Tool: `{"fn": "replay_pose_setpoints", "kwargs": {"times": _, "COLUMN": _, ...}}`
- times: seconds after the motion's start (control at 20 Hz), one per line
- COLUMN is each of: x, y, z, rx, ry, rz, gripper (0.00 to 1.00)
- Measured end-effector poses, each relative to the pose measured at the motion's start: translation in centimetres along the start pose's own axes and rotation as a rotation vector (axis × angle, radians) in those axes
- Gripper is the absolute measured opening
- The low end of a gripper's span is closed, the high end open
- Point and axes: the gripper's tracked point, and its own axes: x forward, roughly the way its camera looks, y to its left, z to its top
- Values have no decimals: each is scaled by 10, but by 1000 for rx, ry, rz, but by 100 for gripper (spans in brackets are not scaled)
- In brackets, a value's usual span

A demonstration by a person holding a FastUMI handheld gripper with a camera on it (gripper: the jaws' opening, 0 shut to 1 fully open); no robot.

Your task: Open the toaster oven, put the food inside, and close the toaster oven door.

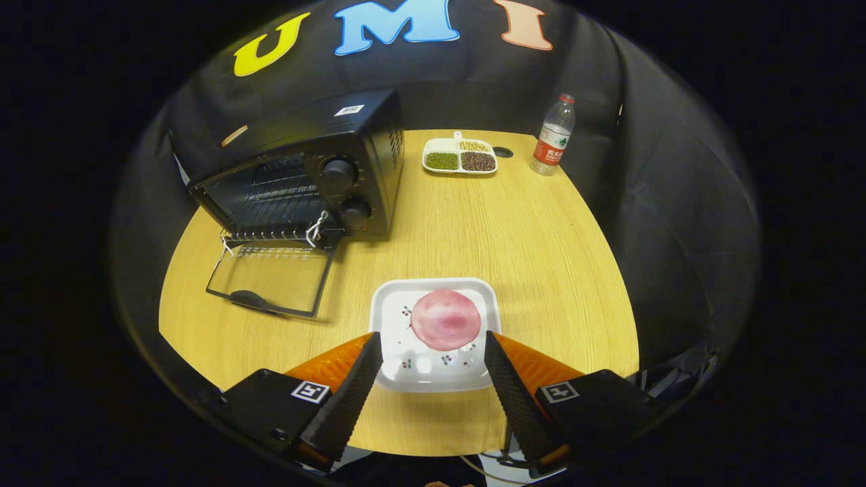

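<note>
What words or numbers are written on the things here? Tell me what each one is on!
No text here is clear enough to read.
Label on the bottle: too small and blurred.
White sticker on top of the toaster oven: too small.
Marks around the knobs: too small.
Square markers on the claw: patterns, not words. The claw is open, one finger on each side of the white plate.
</note>
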Motion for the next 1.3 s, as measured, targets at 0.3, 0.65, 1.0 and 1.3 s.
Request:
{"fn": "replay_pose_setpoints", "kwargs": {"times": 0.3, "x": 30, "y": -47, "z": 4, "rx": 56, "ry": 81, "rz": 58, "gripper": 97}}
{"fn": "replay_pose_setpoints", "kwargs": {"times": 0.65, "x": 56, "y": -70, "z": -20, "rx": 17, "ry": 179, "rz": 109, "gripper": 99}}
{"fn": "replay_pose_setpoints", "kwargs": {"times": 1.0, "x": 70, "y": -74, "z": -36, "rx": -49, "ry": 214, "rz": 113, "gripper": 99}}
{"fn": "replay_pose_setpoints", "kwargs": {"times": 1.3, "x": 78, "y": -77, "z": -43, "rx": -68, "ry": 250, "rz": 92, "gripper": 96}}
